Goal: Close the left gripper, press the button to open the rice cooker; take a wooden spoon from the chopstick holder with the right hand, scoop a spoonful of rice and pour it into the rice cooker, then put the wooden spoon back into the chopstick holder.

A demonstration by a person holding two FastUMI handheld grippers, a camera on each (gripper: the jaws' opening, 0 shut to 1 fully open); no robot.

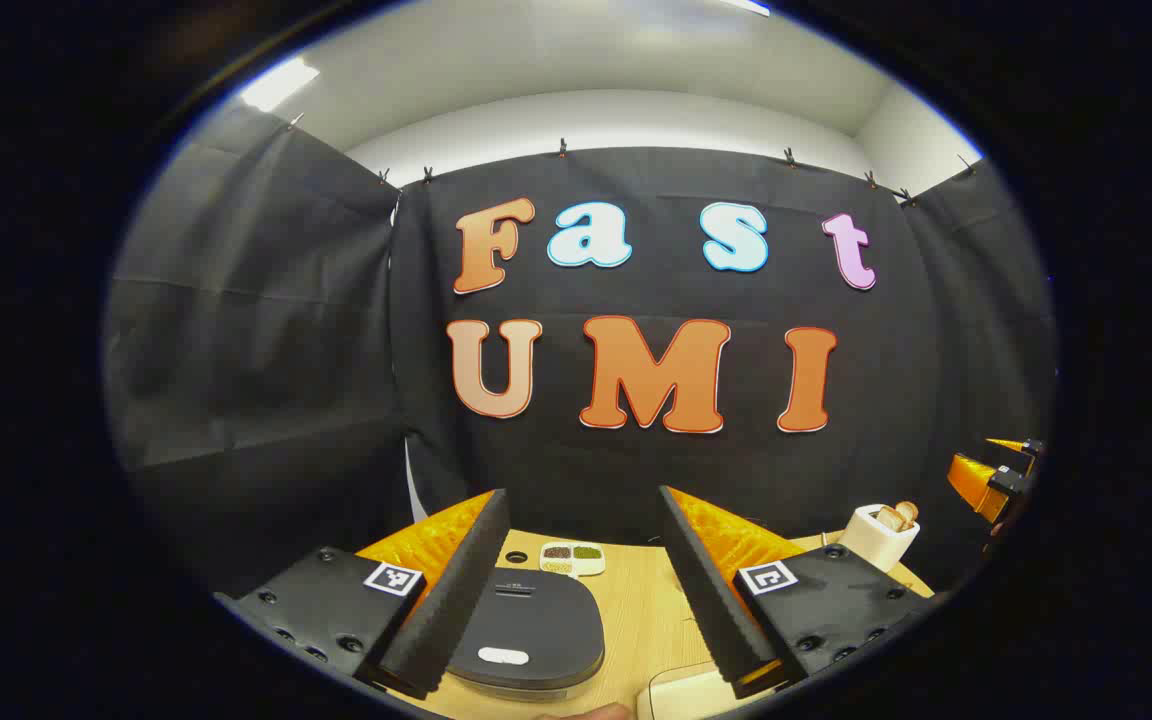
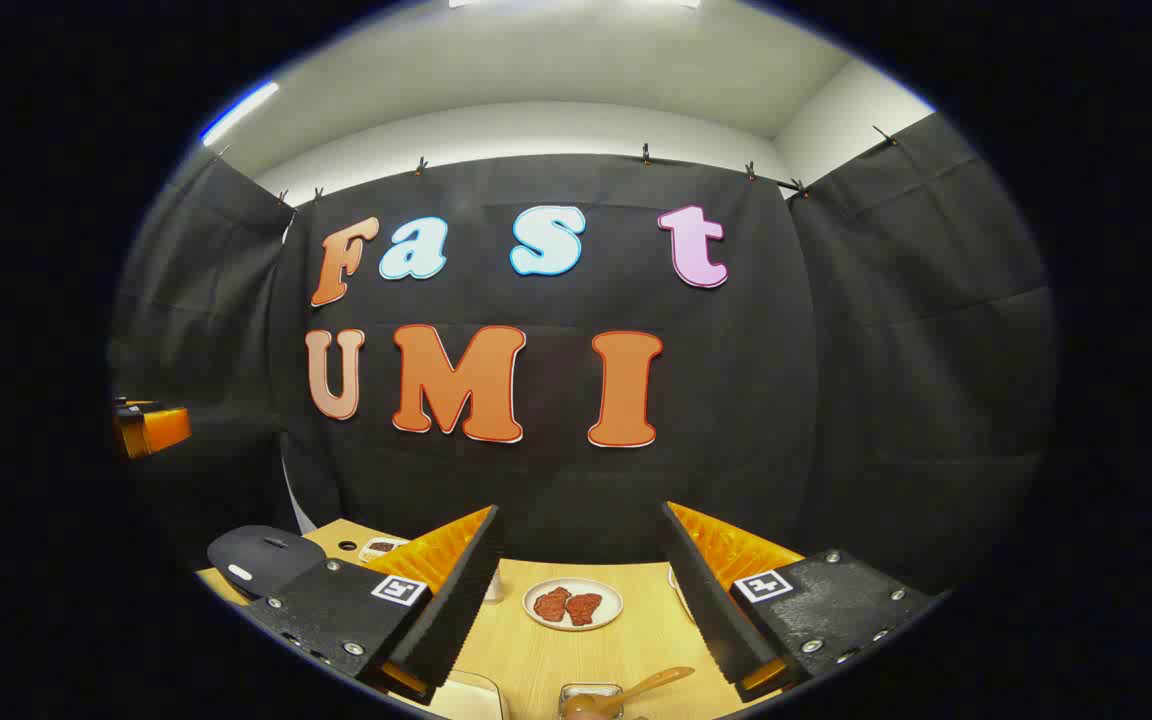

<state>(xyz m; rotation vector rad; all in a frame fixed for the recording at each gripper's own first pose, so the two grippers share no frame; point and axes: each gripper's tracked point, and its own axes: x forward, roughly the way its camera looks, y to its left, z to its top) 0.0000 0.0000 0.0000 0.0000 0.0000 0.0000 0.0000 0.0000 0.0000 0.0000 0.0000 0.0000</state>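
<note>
The left gripper (image 1: pixel 584 590) is held with its jaws wide apart above the worktop (image 1: pixel 641 610), directly over the closed rice cooker (image 1: pixel 526 630). The right gripper (image 2: pixel 584 600) is likewise spread and empty; the wooden spoon (image 2: pixel 636 690) lies below it, near a plate (image 2: pixel 573 604).

Left gripper (image 1: pixel 584 590) and right gripper (image 2: pixel 584 600) hover, jaws spread wide.
</note>
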